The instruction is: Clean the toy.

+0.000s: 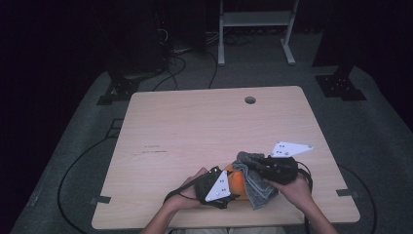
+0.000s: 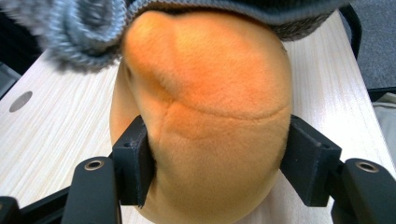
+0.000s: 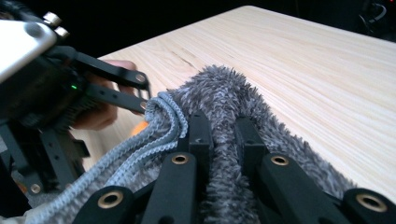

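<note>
a light wooden counter point(image 1: 195, 131) occupies the centre of the high view, with a round cable hole point(image 1: 250, 100) near its far edge. both claws work at the lower middle of the frame, close to the counter's near edge.

the left claw point(image 1: 229, 187), held by the person's left hand point(image 1: 187, 192), carries a grey three-cornered plate and points toward the right of the frame. in the left gripper view its two black jaws stand wide and press against either side of an orange plush toy point(image 2: 205, 116), which bulges between them at frame centre; the left claw point(image 2: 215, 158) is clamped on the toy. the toy rests against the counter surface point(image 2: 60, 130).

the right claw point(image 1: 243, 165), held by the right hand point(image 1: 294, 187), points toward the left of the frame. in the right gripper view its jaws stand nearly together at lower centre, with a fold of fluffy grey towel point(image 3: 233, 98) pinched between them; the right claw point(image 3: 219, 135) is clamped on the towel. a ribbed hem of the towel runs from the jaws toward the lower left of that frame.

in the high view the grey towel point(image 1: 255, 187) drapes over the right side of the orange toy point(image 1: 235, 183), touching it. in the left gripper view the towel point(image 2: 84, 28) lies across the top of the toy, along the upper edge of the frame.
</note>
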{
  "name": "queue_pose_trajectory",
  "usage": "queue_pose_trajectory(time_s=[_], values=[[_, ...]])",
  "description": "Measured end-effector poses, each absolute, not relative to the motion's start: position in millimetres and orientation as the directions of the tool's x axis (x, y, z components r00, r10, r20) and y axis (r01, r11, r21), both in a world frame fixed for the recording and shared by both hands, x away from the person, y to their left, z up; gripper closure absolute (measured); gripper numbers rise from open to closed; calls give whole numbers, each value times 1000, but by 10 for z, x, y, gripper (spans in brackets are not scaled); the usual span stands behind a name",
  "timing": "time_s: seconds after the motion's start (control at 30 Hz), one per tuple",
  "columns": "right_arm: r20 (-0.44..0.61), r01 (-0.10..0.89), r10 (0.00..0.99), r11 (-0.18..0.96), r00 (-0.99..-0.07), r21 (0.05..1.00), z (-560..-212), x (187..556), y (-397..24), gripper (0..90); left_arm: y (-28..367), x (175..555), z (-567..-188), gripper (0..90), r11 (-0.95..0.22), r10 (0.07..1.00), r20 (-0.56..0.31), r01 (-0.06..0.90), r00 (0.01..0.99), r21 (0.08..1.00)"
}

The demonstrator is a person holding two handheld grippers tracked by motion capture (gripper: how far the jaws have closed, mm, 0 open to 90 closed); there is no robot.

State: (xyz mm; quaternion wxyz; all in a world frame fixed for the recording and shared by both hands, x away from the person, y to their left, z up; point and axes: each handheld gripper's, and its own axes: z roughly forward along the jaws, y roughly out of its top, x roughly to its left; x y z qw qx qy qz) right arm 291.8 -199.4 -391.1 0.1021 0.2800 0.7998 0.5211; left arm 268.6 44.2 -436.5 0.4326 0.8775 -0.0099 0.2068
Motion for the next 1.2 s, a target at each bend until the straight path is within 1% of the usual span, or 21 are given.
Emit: queue_pose_trajectory(time_s=[0.07,0.2,0.3,0.33,0.5,0.53,0.7,0.73,0.77,0.8,0.87,0.9,0.93,0.97,1.1,1.13,1.17,1.2], values=[[135,350,565,292,-814,890,-3933,2914,-2048,800,440,2684,-4366,335,-627,160,373,-198,914,753],[203,405,583,238,-786,883,-4049,2900,-2264,800,439,2681,-4367,323,-629,158,371,-196,915,752],[220,417,587,224,-779,881,-4097,2885,-2337,800,441,2686,-4366,318,-630,158,370,-195,916,752],[241,431,593,201,-768,879,-4137,2878,-2405,800,443,2691,-4368,315,-625,163,364,-189,917,757],[274,460,611,168,-743,872,-4224,2874,-2560,800,516,2747,-4368,302,-611,193,324,-145,926,778],[281,465,613,161,-739,870,-4241,2871,-2580,800,546,2774,-4370,298,-600,211,301,-120,930,791],[285,465,618,150,-733,872,-4252,2859,-2577,800,562,2809,-4371,289,-592,235,278,-89,931,801],[269,438,609,144,-746,887,-4208,2836,-2528,800,558,2820,-4384,287,-589,251,261,-67,932,806],[269,438,609,144,-746,887,-4208,2836,-2528,800,558,2820,-4384,283,-589,251,261,-67,932,806],[258,408,595,130,-761,904,-4159,2825,-2481,800,568,2845,-4386,281,-577,274,238,-39,932,816],[261,386,565,111,-783,916,-4126,2817,-2443,799,591,2881,-4384,278,-564,296,207,-5,932,826],[249,376,564,120,-787,919,-4118,2809,-2416,799,591,2881,-4384,278,-564,296,207,-5,932,826],[236,369,569,128,-787,921,-4123,2805,-2393,799,617,2907,-4388,279,-552,307,179,21,935,834],[231,367,573,132,-786,921,-4138,2811,-2384,799,617,2907,-4388,279,-552,307,179,21,935,834],[248,390,595,120,-764,913,-4195,2850,-2433,799,662,2957,-4393,278,-526,335,131,70,933,847],[248,411,624,129,-741,902,-4256,2879,-2492,799,699,3004,-4388,277,-505,359,89,113,929,855],[248,411,624,129,-741,902,-4256,2879,-2492,799,699,3004,-4388,276,-505,359,89,113,929,855],[258,436,638,137,-726,889,-4323,2891,-2531,799,728,3040,-4396,276,-482,374,54,144,926,864]])
